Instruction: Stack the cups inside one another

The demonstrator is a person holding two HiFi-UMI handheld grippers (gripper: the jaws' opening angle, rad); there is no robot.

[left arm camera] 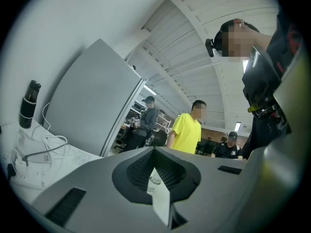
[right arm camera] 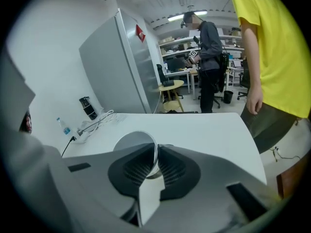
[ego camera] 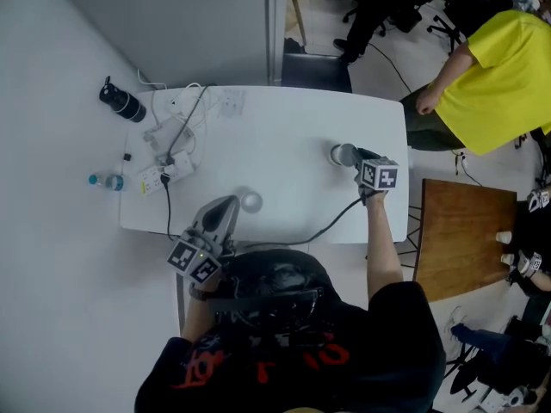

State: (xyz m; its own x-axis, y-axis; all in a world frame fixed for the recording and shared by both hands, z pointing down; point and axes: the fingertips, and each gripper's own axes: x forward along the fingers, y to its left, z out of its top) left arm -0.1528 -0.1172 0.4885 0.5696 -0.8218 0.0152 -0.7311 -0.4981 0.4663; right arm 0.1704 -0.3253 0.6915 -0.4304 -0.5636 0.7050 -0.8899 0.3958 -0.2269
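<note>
On the white table (ego camera: 284, 127), seen from the head view, the right gripper (ego camera: 357, 160) is out toward the table's right side with a steel cup (ego camera: 343, 154) at its tips. A second cup (ego camera: 250, 201) stands near the front edge, just beside the nose of the left gripper (ego camera: 225, 213). The second cup is thus to the left of the steel cup and nearer the person. The left gripper is much the closer of the two to it, but the right one carries the cup to be nested.

From the left gripper view, the left gripper (left arm camera: 154, 152) has its jaws pressed together with nothing between them. It points level across the table, and the second cup cannot be made out with any certainty.

From the right gripper view, the right gripper (right arm camera: 156, 152) pinches the steel cup (right arm camera: 133, 142) by its thin rim wall. The cup's round mouth shows to the left of the pinch, and it seems clear of the table (right arm camera: 204, 130).

I judge that the coming move turns on bringing the steel cup left and toward the person until it is above the second cup, with the two cups' axes lined up.
</note>
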